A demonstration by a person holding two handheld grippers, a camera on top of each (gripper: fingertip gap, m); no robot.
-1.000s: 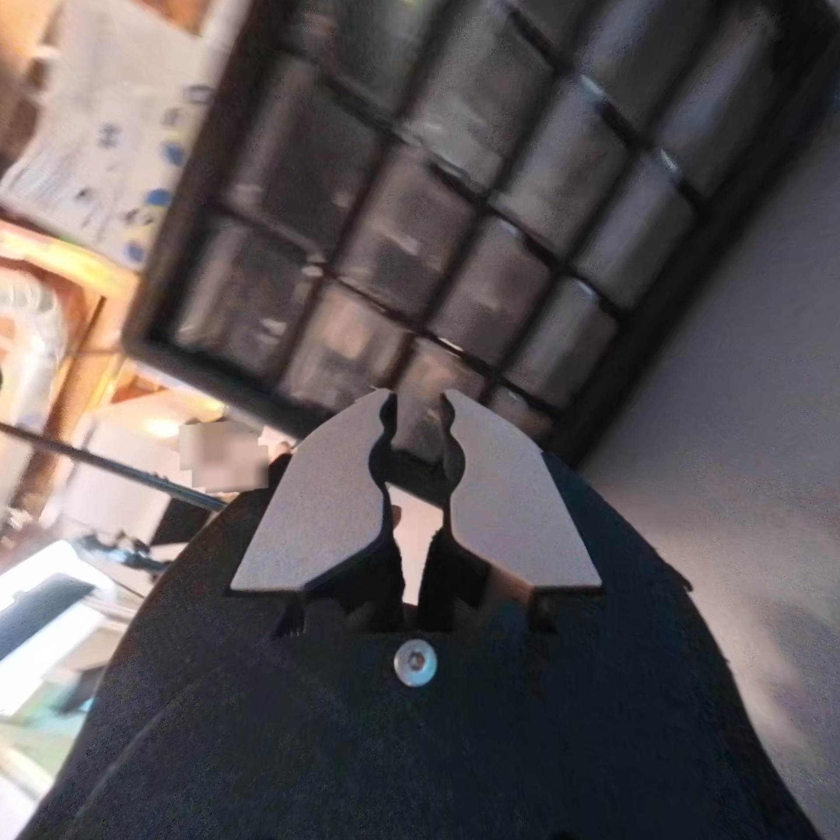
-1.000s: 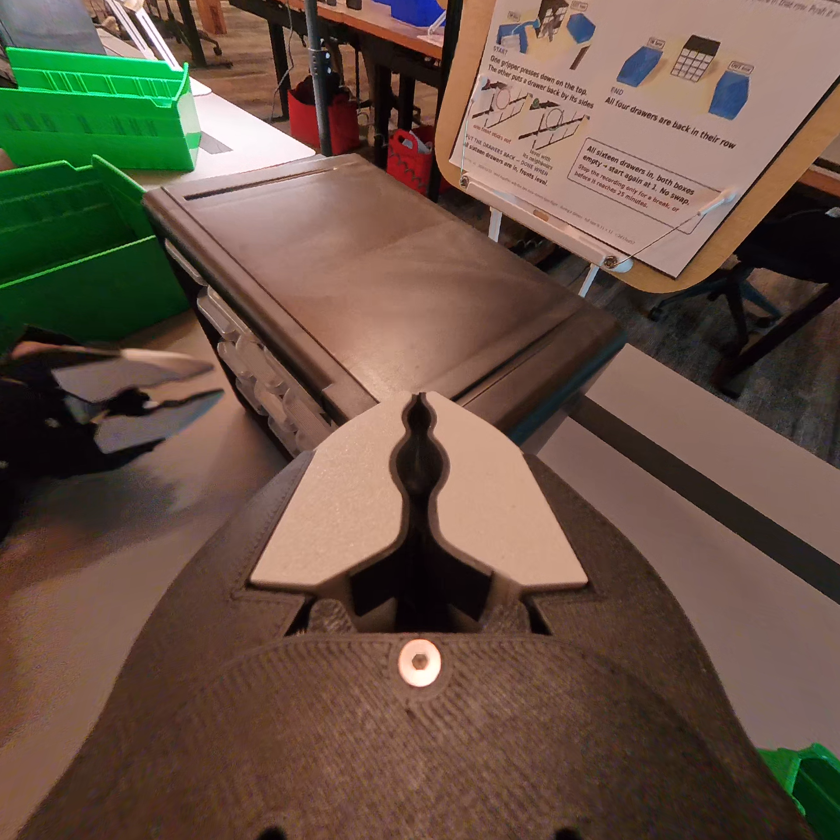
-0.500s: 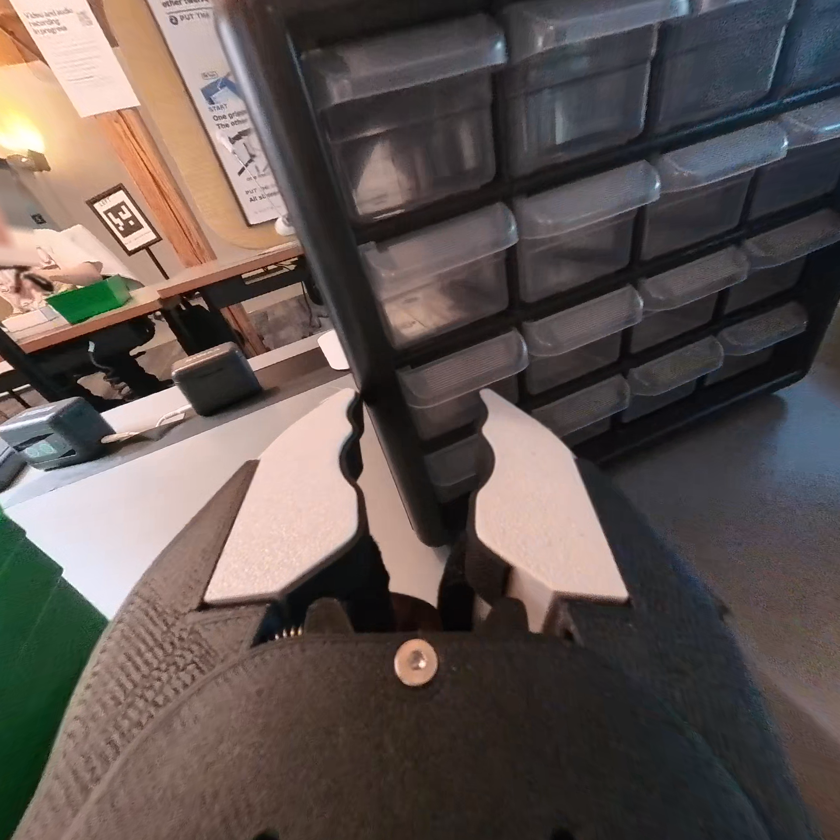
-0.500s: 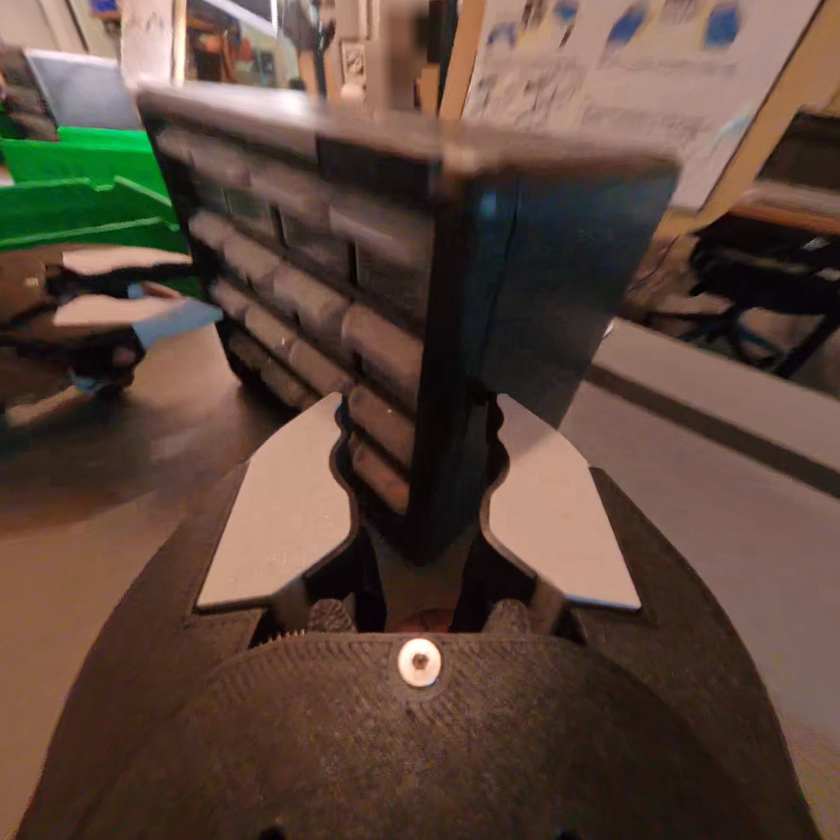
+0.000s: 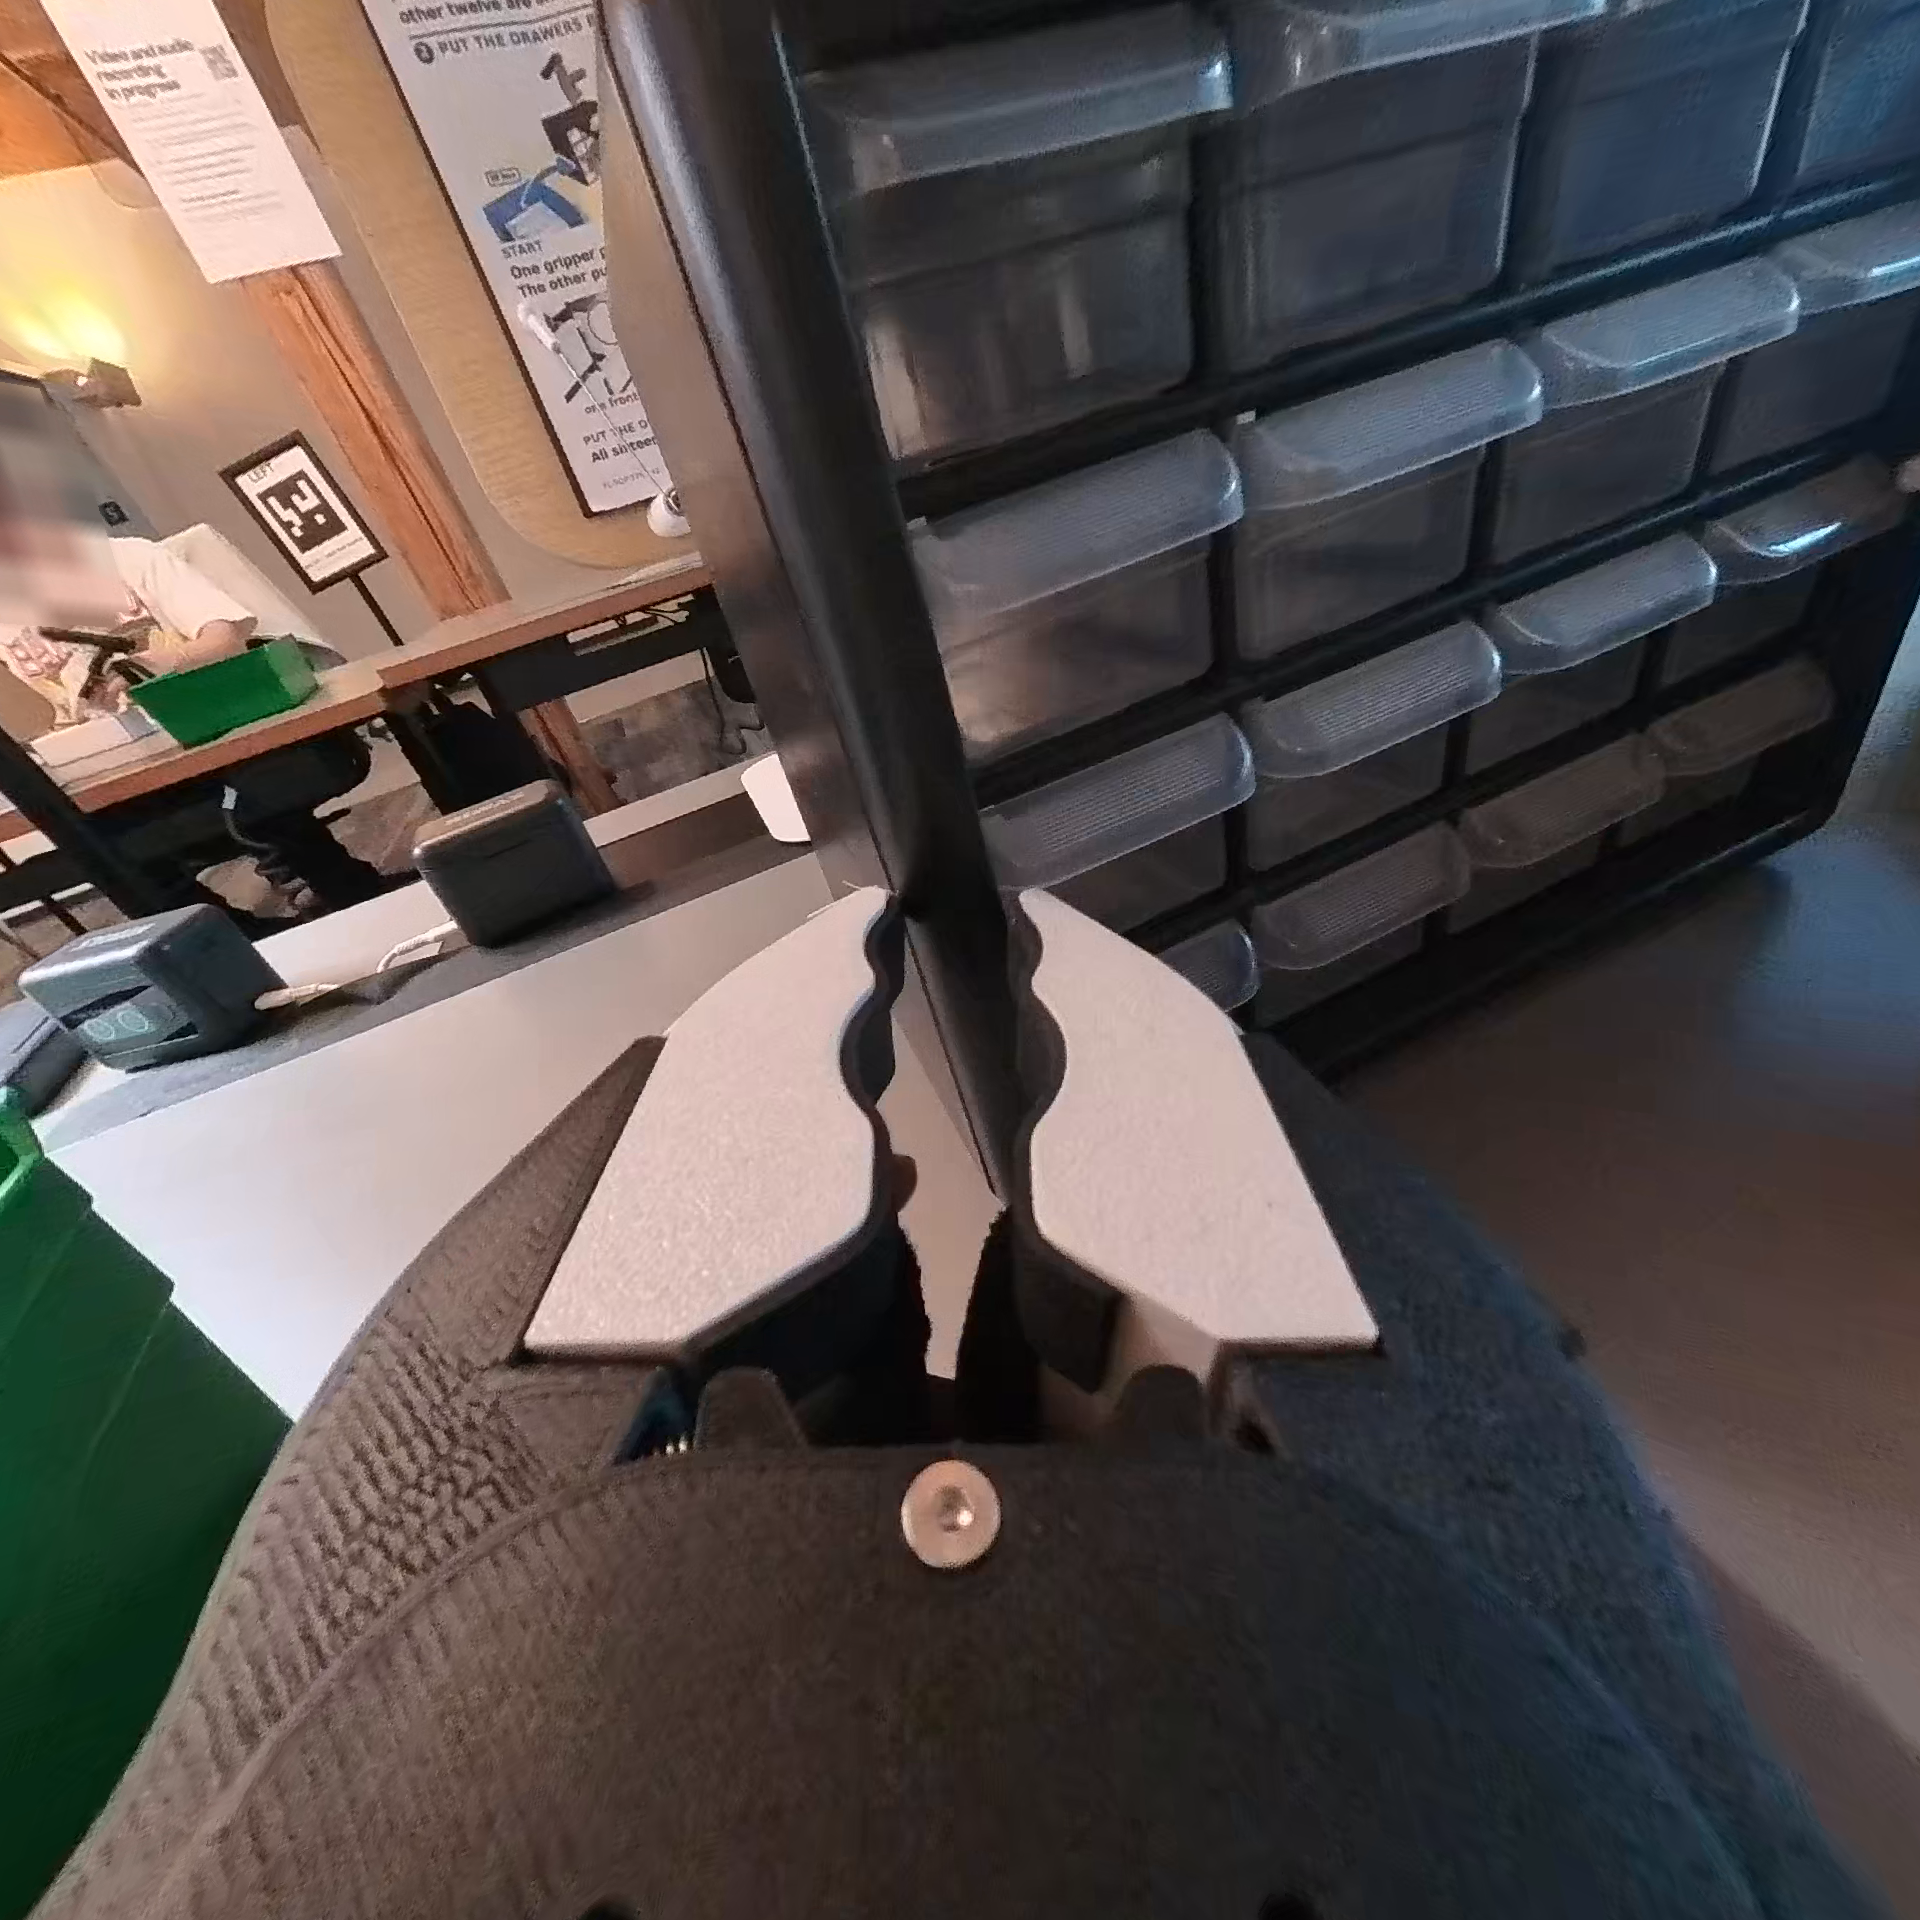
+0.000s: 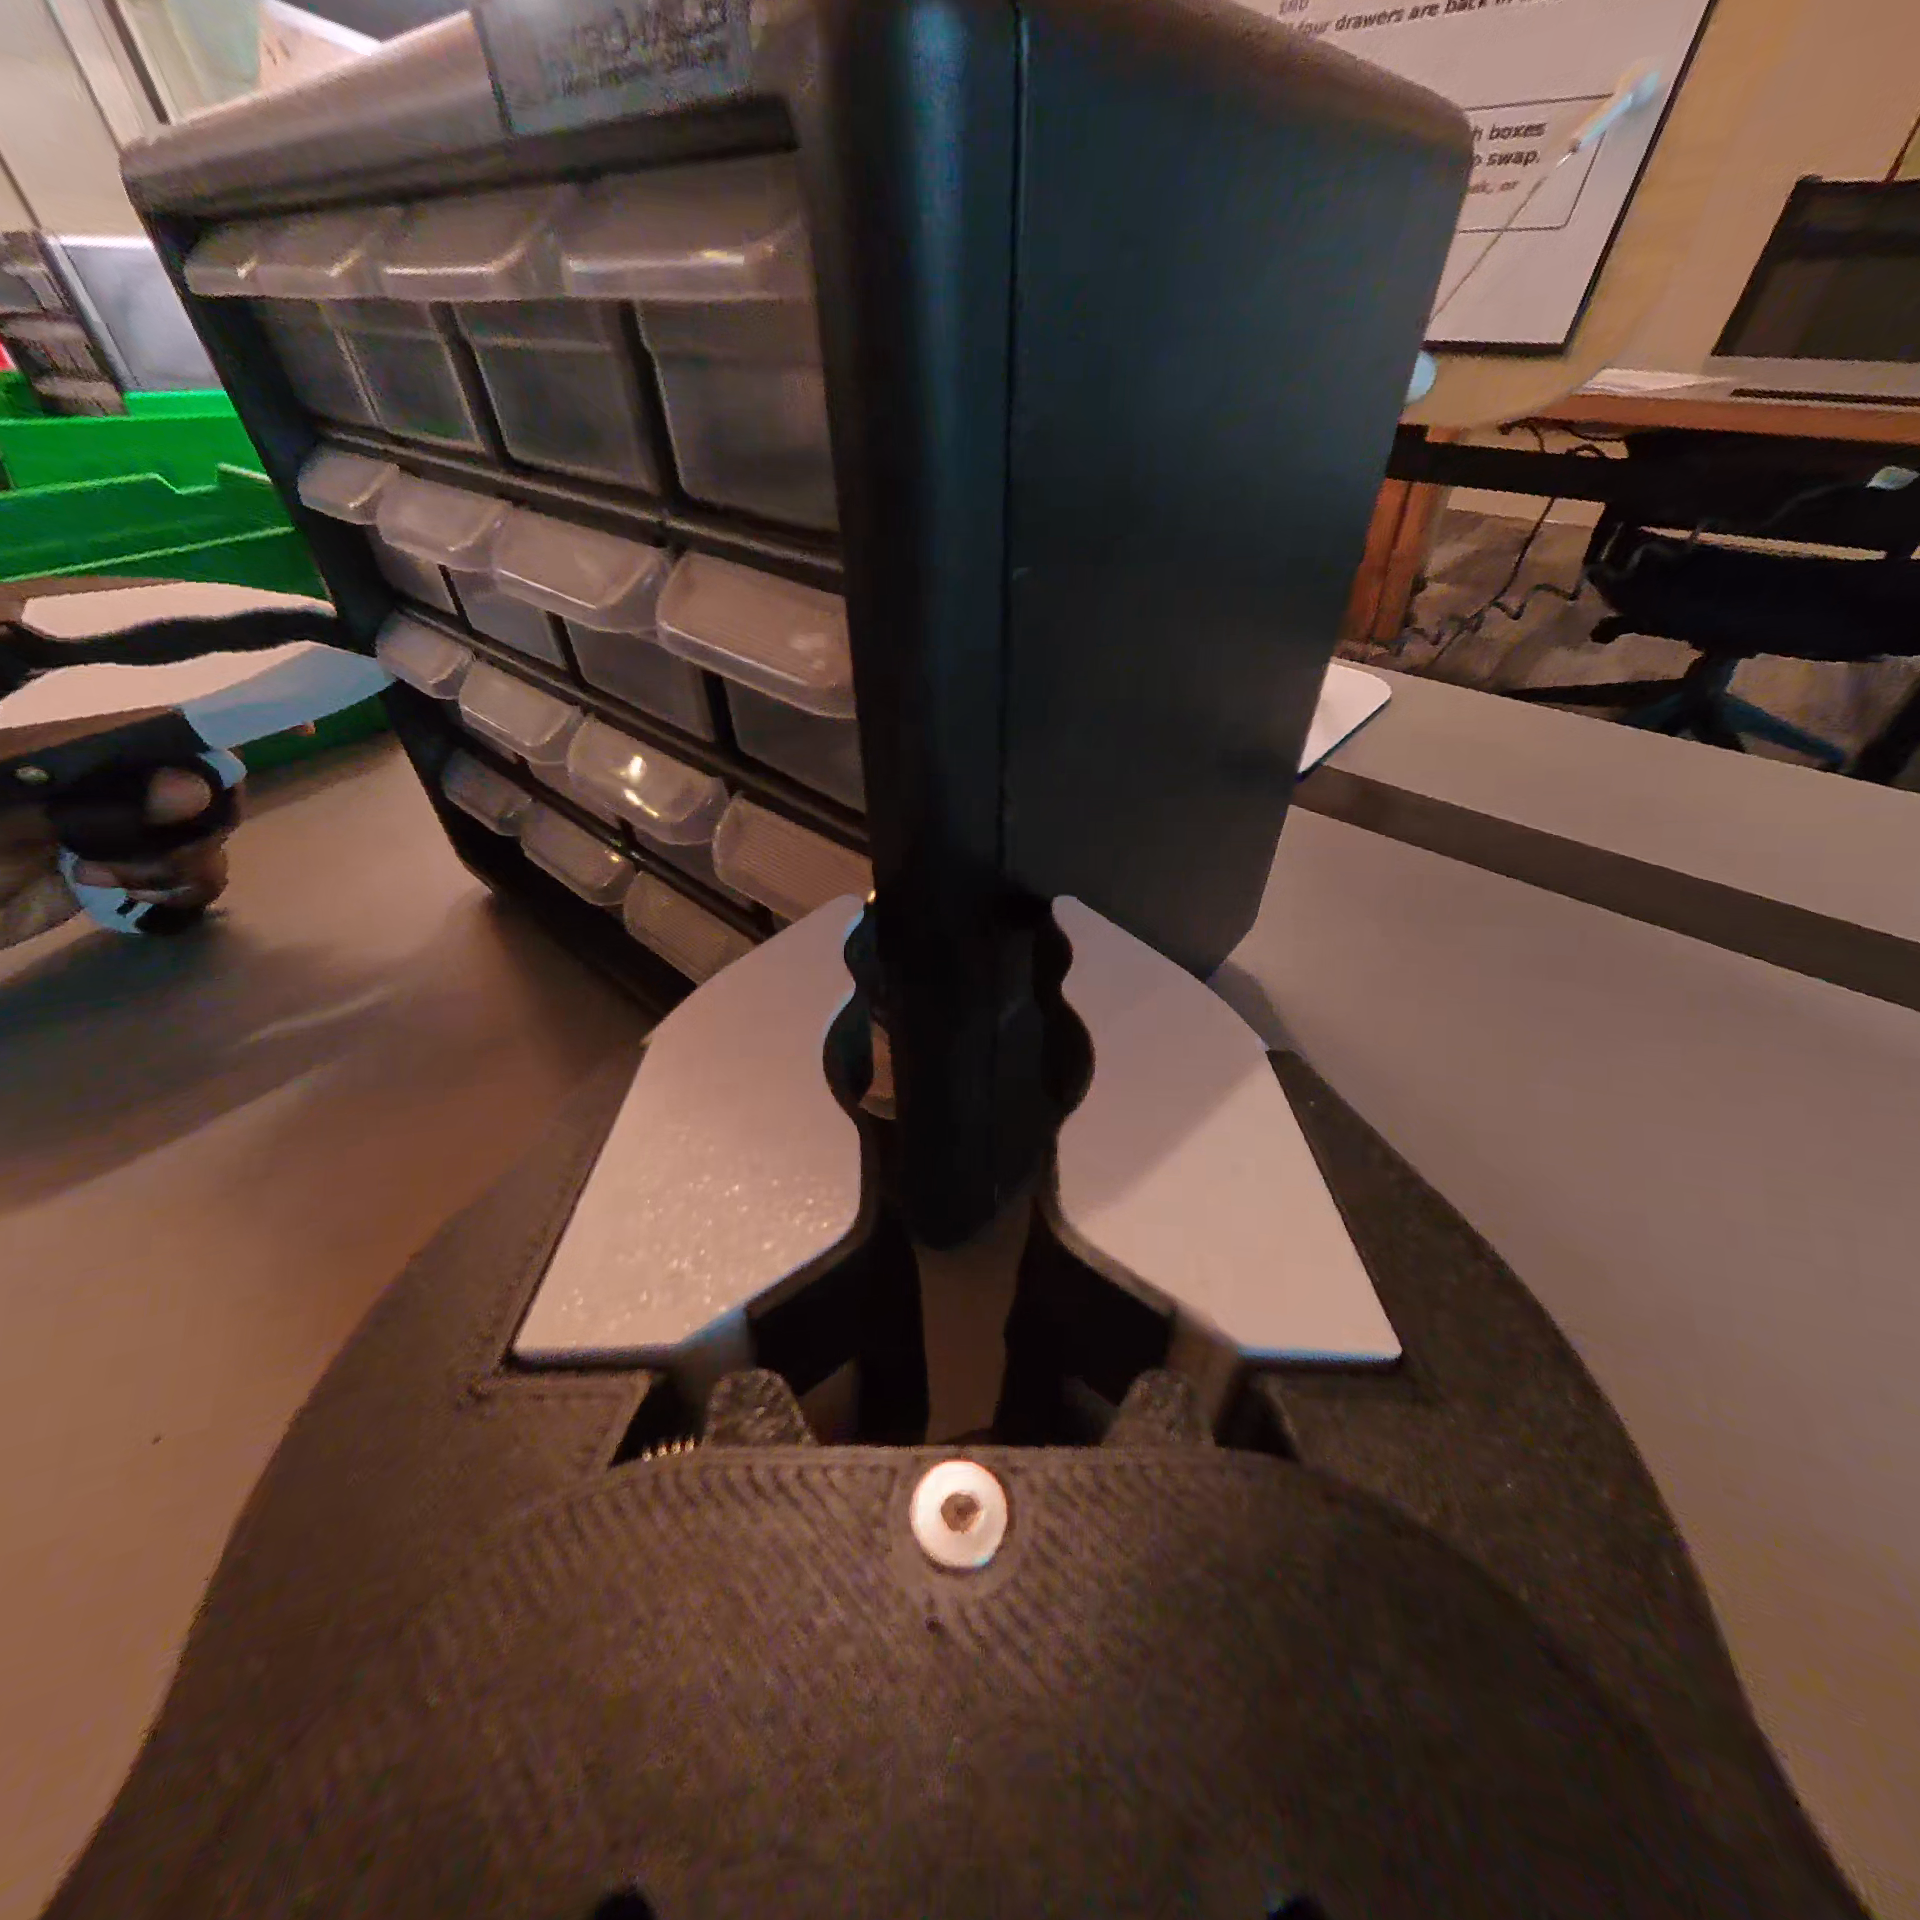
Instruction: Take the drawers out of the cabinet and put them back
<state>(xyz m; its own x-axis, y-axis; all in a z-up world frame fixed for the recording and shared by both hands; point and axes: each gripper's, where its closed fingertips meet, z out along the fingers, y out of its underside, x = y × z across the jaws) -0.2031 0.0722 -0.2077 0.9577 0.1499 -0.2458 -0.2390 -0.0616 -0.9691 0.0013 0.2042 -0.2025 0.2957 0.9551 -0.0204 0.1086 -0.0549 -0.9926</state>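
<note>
— Cabinet (image 6: 1195, 499) stood upright on the grey table (image 6: 1558, 1091); green bins (image 6: 135, 488) sat behind it.
— Each gripper's state?
— Left gripper (image 5: 954, 997) clamped its left front edge; right gripper (image 6: 956, 987) clamped the right; drawers (image 5: 1351, 520) were all in.

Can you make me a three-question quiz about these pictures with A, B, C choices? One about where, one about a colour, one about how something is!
1. What does the right gripper hold?
A a cup. B the cabinet's front corner edge. C a chair.
2. What colour is the bin beside the cabinet?
A blue. B red. C green.
3. How are the drawers?
A pushed in. B lying on the floor. C stacked on top.
Answers: 1 B, its fingers close on the black edge; 2 C, bright green shows left of the cabinet; 3 A, every drawer in view sits in its slot.
</note>
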